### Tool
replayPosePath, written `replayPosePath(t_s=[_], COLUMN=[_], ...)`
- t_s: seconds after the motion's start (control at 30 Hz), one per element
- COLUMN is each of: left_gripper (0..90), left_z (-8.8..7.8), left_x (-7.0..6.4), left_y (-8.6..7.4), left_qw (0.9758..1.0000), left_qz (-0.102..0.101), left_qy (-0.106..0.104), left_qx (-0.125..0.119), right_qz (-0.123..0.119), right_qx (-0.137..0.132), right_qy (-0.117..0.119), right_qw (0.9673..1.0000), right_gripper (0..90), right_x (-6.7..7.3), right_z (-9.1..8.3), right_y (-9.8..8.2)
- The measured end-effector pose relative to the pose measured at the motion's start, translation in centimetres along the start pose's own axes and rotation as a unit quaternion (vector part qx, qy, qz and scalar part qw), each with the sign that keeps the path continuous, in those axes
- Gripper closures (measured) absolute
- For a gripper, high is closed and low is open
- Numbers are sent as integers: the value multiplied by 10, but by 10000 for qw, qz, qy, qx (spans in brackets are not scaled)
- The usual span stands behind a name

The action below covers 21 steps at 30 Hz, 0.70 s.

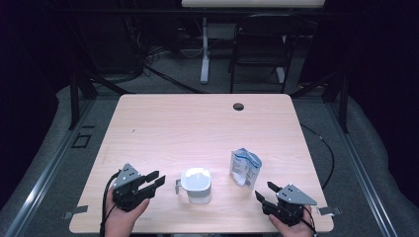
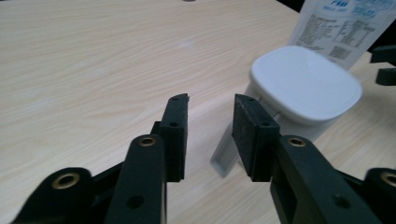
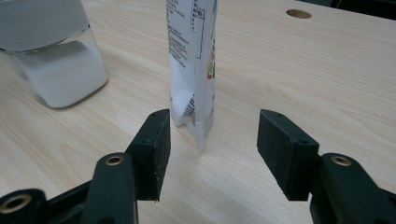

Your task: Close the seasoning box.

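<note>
Both grippers sitting open near the tub and the pouch, nothing held.

I'm keeping the left gripper low over the table, just left of the white tub. Its jaws are standing partway open with only bare wood between them, and in the left gripper view the tub's grey side tab is poking out right by the tip of one pad, though I can't tell if they're touching. The tub is a squarish, rounded plastic thing with a smooth matte lid. My right gripper is gaping wide, gripping nothing; its pads look like rough black foam. The glossy printed pouch is standing upright just ahead of that gap, a bit off centre, clear of both pads. Tub and pouch are side by side, near but apart.
</note>
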<state>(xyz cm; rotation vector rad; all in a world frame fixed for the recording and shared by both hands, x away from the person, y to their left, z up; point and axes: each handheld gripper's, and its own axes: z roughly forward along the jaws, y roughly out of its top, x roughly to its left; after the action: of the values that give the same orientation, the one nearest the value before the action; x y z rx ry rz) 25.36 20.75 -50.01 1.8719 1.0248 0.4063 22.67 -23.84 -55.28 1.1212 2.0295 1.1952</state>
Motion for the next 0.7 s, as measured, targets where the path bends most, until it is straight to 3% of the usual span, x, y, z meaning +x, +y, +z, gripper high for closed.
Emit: replayPosePath(t_s=[0.4,0.7], left_gripper=[524,495], left_z=[-7,-3], left_x=[27,41], left_y=[-41,-58], left_qw=[9983,9965], left_qz=[-229,-412], left_qy=[502,662], left_qx=[185,309], right_qz=[-20,-4], right_qx=[30,79], right_qy=[-28,-42], right_qw=[10000,10000], right_gripper=[445,444], right_x=[-1,-1], right_z=[0,1], right_y=[-2,-4])
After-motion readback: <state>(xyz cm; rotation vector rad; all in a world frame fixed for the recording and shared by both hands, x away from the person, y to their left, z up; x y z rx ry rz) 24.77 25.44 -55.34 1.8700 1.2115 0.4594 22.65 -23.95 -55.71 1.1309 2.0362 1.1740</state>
